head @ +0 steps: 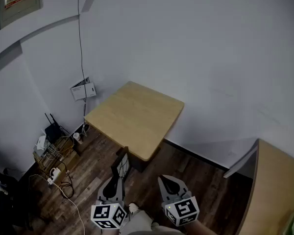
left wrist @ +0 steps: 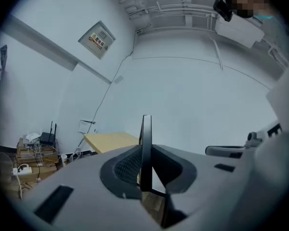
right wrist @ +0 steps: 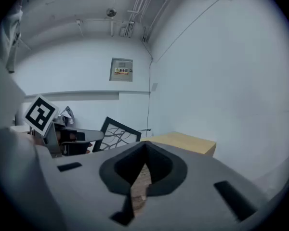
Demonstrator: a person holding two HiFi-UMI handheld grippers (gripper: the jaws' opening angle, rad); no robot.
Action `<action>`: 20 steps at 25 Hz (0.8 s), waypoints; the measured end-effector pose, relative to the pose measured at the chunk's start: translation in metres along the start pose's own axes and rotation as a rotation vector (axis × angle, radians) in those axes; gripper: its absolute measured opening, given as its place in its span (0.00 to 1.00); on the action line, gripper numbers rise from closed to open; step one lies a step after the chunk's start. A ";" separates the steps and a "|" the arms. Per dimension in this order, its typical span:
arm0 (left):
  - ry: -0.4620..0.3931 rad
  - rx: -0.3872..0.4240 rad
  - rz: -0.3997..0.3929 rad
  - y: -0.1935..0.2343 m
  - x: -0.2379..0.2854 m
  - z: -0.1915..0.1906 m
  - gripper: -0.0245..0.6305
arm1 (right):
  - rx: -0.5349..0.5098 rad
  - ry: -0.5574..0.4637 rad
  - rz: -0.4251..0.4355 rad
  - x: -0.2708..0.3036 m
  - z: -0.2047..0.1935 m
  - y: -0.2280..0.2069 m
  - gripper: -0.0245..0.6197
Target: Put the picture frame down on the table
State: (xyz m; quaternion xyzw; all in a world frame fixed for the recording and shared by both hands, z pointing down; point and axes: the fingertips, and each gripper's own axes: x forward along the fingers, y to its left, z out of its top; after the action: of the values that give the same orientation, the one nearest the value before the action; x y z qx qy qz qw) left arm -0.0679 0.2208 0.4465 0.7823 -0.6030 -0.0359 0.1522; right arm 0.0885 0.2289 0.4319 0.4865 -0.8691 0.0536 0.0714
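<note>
My left gripper (head: 118, 173) is shut on a black picture frame (head: 120, 164) with a white branch-pattern print, held upright above the wood floor, short of the table's near corner. In the left gripper view the frame (left wrist: 146, 143) stands edge-on between the closed jaws. The right gripper view shows its face (right wrist: 116, 134) beside the left gripper's marker cube (right wrist: 40, 114). The square light-wood table (head: 137, 114) stands ahead against the white wall, with nothing on it. My right gripper (head: 166, 181) hangs to the right of the frame, shut and holding nothing.
On the floor at left sits a cardboard box (head: 56, 153) with a router, cables and a white power strip (head: 54, 173). A second wooden tabletop (head: 277, 190) fills the lower right. A cable runs down the wall to a small white box (head: 83, 89).
</note>
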 end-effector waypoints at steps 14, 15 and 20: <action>-0.003 -0.011 -0.008 -0.024 -0.040 -0.011 0.12 | 0.013 -0.015 0.050 -0.042 -0.008 0.023 0.04; -0.001 -0.016 -0.006 -0.025 -0.041 -0.013 0.12 | 0.028 -0.021 0.060 -0.044 -0.009 0.024 0.04; 0.007 -0.039 0.001 -0.021 -0.034 -0.016 0.12 | 0.020 -0.008 0.080 -0.040 -0.010 0.024 0.04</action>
State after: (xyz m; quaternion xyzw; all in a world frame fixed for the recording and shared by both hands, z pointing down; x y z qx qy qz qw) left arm -0.0536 0.2613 0.4516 0.7791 -0.6020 -0.0449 0.1694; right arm 0.0893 0.2765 0.4339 0.4524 -0.8875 0.0630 0.0610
